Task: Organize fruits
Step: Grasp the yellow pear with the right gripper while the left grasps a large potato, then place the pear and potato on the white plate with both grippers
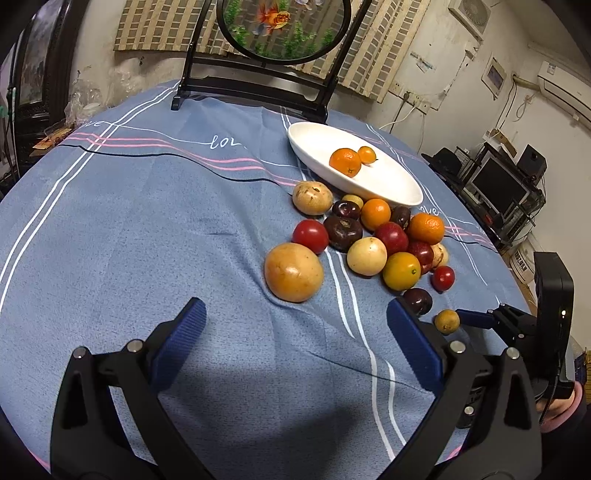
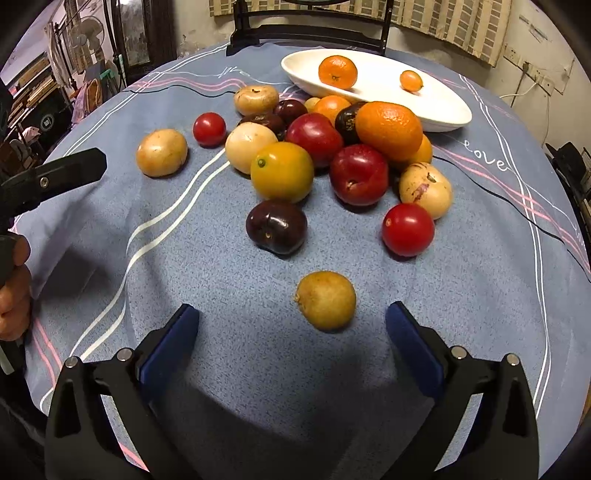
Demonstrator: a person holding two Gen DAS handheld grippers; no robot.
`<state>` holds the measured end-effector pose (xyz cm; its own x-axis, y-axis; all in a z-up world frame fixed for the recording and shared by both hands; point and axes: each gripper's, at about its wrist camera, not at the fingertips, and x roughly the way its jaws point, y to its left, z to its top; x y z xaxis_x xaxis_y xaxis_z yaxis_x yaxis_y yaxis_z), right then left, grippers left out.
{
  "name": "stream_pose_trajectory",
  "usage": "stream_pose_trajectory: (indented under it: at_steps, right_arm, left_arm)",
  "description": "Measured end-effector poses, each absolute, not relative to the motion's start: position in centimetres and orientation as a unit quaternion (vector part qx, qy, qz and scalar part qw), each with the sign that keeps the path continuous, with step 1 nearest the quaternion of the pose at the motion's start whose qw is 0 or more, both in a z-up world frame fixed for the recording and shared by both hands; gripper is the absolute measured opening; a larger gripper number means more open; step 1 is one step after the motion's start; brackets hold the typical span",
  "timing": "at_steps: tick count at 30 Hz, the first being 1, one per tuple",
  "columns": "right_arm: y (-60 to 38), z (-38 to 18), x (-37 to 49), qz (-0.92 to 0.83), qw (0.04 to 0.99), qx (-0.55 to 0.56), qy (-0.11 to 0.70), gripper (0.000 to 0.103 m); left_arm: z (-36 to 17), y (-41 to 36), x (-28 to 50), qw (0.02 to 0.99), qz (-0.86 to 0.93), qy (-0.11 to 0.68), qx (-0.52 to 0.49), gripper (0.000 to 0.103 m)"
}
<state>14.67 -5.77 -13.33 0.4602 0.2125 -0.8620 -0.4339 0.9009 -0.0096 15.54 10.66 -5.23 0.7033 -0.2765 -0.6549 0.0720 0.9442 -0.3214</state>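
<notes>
Hidden or cut off: the fruit pile (image 2: pixel 332 147) at upper centre of the right wrist view overlaps heavily. A small yellow fruit behind the oranges shows only as a sliver, and a dark plum is mostly covered by the big orange (image 2: pixel 389 129). The bowl (image 2: pixel 443 107), white and oval, has its near rim partly blocked by that orange. Inside it lie a tangerine (image 2: pixel 338 72) and a kumquat (image 2: pixel 411 80), apart from each other in this view, touching in the left wrist view. The round fish panel (image 1: pixel 282 26) at the top of the left wrist view is cropped by the frame edge. The room at the far right is too distorted to read.

Writing: the cloth (image 1: pixel 147 221) bears script "love", legible at right of the bowl (image 2: pixel 484 157) and, cut short to "lo", at upper centre of the left view. A third instance at upper left is faint.

Claws: left claw (image 1: pixel 295 332) released, jaws wide, nothing between them, over bare cloth at lower centre. Right claw (image 2: pixel 291 332) also released, jaws wide. A small tan fruit (image 2: pixel 325 304) lies on the surface between the tips, touching neither pad. In the left view one blue tip of the right claw sits just beside that fruit (image 1: pixel 447 321) at lower right. A hand (image 2: pixel 13 295) at the left edge is partly cropped.
</notes>
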Motion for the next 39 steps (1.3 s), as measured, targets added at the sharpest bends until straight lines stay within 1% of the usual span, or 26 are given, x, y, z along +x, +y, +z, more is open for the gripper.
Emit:
stream_pose_trajectory:
  at_steps: [1, 3, 6, 7, 12, 16, 18, 20, 22, 24, 27, 28, 30, 37, 38, 39]
  right_arm:
    - [-5.8, -13.2, 14.5, 0.19, 0.849, -0.114, 0.479, 0.096]
    - [-5.8, -12.8, 14.1, 0.195, 0.855, -0.115, 0.466, 0.074]
    - [-5.6, -12.4, 13.6, 0.188, 0.863, -0.124, 0.453, 0.055]
    - [-5.6, -12.3, 13.6, 0.183, 0.865, -0.126, 0.451, 0.053]
    - [-6.8, -11.8, 13.8, 0.183, 0.872, -0.097, 0.444, 0.029]
    - [-7.6, -11.1, 13.5, 0.186, 0.879, -0.069, 0.433, 0.029]
    - [-7.7, -10.7, 13.0, 0.192, 0.884, -0.063, 0.422, 0.029]
    - [-7.8, -10.4, 12.6, 0.196, 0.888, -0.058, 0.413, 0.029]
    - [-8.1, -10.6, 12.6, 0.196, 0.89, -0.048, 0.41, 0.029]
    - [-8.4, -11.1, 12.8, 0.195, 0.888, -0.034, 0.416, 0.029]
    - [-8.6, -11.1, 12.8, 0.195, 0.889, -0.024, 0.413, 0.029]
    - [-8.6, -11.0, 12.7, 0.198, 0.89, -0.024, 0.411, 0.029]
    - [-8.6, -11.1, 12.8, 0.199, 0.889, -0.023, 0.411, 0.029]
    - [-9.2, -11.1, 12.7, 0.203, 0.891, -0.004, 0.406, 0.029]
    - [-9.2, -11.0, 12.6, 0.203, 0.891, -0.004, 0.405, 0.029]
    - [-9.2, -11.0, 12.6, 0.205, 0.892, -0.003, 0.404, 0.029]
  left_arm:
    - [-5.3, 10.7, 15.6, 0.912, -0.095, 0.374, -0.138, 0.1]
    - [-5.3, 10.7, 15.6, 0.912, -0.095, 0.375, -0.138, 0.1]
    - [-5.3, 10.7, 15.6, 0.912, -0.095, 0.375, -0.137, 0.1]
    - [-5.3, 10.7, 15.6, 0.912, -0.094, 0.375, -0.138, 0.1]
    - [-5.4, 10.8, 15.7, 0.91, -0.09, 0.379, -0.142, 0.1]
    - [-5.4, 10.4, 16.1, 0.911, -0.092, 0.383, -0.124, 0.1]
    - [-5.0, 9.8, 16.7, 0.916, -0.09, 0.379, -0.093, 0.099]
    - [-4.8, 9.0, 17.6, 0.92, -0.095, 0.376, -0.056, 0.093]
    - [-5.0, 8.2, 18.6, 0.915, -0.101, 0.389, -0.025, 0.074]
    - [-5.4, 7.6, 19.6, 0.908, -0.111, 0.404, 0.0, 0.067]
    - [-5.8, 7.6, 20.4, 0.9, -0.116, 0.419, 0.003, 0.064]
    - [-6.0, 7.7, 20.7, 0.899, -0.116, 0.423, 0.001, 0.06]
    - [-6.3, 7.8, 21.1, 0.893, -0.119, 0.434, -0.005, 0.055]
    - [-7.0, 7.7, 21.5, 0.886, -0.118, 0.449, -0.004, 0.054]
    - [-7.0, 7.5, 21.5, 0.886, -0.116, 0.449, 0.002, 0.052]
    - [-7.0, 7.4, 21.5, 0.887, -0.111, 0.448, 0.008, 0.047]
